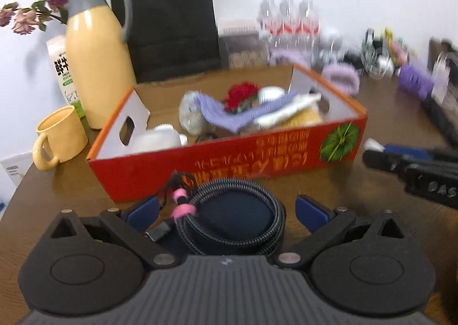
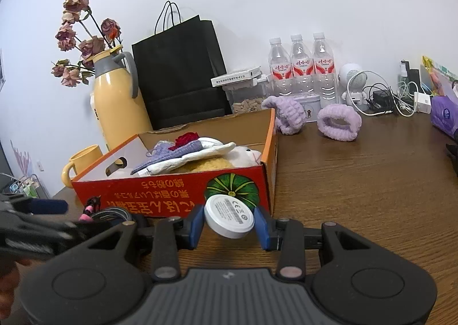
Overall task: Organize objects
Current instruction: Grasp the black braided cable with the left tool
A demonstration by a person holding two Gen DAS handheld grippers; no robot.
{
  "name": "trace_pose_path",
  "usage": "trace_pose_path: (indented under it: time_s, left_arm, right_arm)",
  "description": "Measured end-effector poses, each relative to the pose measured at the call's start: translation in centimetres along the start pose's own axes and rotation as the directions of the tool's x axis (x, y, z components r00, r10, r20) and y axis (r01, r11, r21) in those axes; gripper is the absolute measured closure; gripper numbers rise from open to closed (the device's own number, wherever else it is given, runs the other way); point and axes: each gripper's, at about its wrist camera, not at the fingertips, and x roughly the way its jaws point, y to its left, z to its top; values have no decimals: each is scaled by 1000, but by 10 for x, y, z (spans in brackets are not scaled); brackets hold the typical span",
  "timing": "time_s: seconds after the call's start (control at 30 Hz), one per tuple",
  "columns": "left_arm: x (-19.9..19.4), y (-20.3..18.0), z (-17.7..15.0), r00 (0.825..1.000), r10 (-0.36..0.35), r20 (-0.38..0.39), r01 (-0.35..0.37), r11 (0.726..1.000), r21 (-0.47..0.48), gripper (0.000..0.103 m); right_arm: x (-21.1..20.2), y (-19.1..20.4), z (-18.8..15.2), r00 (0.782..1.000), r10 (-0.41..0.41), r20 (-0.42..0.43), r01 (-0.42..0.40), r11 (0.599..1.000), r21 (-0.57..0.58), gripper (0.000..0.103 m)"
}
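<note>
A red cardboard box [image 1: 229,164] [image 2: 171,196] stands on the brown table, holding knitted cloths, a red flower, a white bottle and a plush toy. My left gripper [image 1: 226,210] sits just before the box's near wall, its blue pads on either side of a coiled black braided cable [image 1: 237,219] with pink beads; the pads look slightly apart from the coil. My right gripper [image 2: 229,222] is shut on a white round puck [image 2: 229,219] with a printed label, held near the box's front right corner. The cable also shows in the right wrist view [image 2: 111,214].
A yellow thermos [image 2: 120,101] with dried roses, a yellow mug [image 1: 60,136], a milk carton [image 1: 64,73] and a black paper bag [image 2: 180,73] stand behind the box. Water bottles [image 2: 300,67], purple headbands [image 2: 339,121], chargers and cables [image 2: 386,98] lie at the back right.
</note>
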Motion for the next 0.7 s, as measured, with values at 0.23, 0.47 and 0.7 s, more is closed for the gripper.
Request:
trace_pose_path:
  time_s: [0.23, 0.47, 0.7]
  left_arm:
    - [21, -8, 0, 993, 65, -95, -60, 997, 48, 0]
    - [24, -1, -4, 996, 40, -83, -40, 999, 3, 0]
    - [17, 6, -11, 1000, 3, -29, -4, 999, -54, 8]
  right_arm:
    - [-1, 0, 0, 1000, 8, 3, -8, 1000, -11, 66]
    - [-2, 0, 0, 1000, 10, 2, -10, 1000, -15, 66]
    - [0, 1, -1, 1000, 1, -4, -1, 1000, -22, 66]
